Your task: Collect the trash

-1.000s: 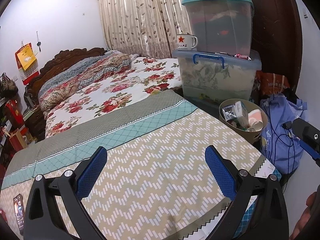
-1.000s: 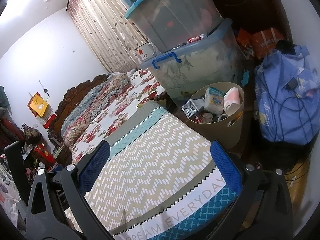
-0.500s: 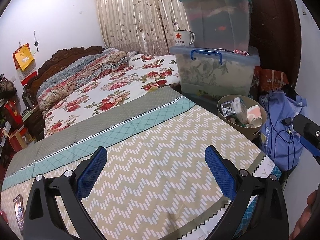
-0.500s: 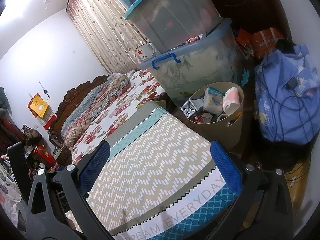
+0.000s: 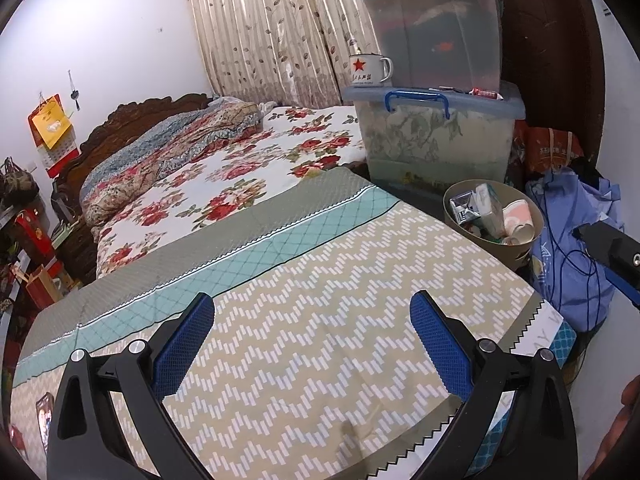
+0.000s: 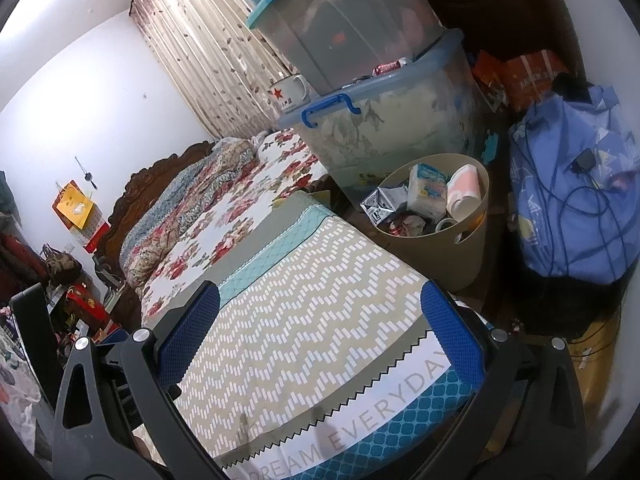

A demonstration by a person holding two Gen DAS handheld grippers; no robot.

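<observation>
A beige trash bin stands on the floor beside the bed's far right corner. It holds a crushed carton, a tissue pack and a pink paper cup; it also shows in the right wrist view. My left gripper is open and empty above the zigzag-patterned bedspread. My right gripper is open and empty above the bed's near corner, short of the bin. Part of the right gripper shows at the left wrist view's right edge.
Two stacked clear storage boxes stand behind the bin, with an enamel mug on the lower one. A blue bag with cables lies right of the bin. A phone lies on the bed at the lower left.
Both grippers stay open and empty. The left wrist view has drifted slightly, so the bin and boxes sit a little lower and further away. The right wrist view is nearly unchanged.
</observation>
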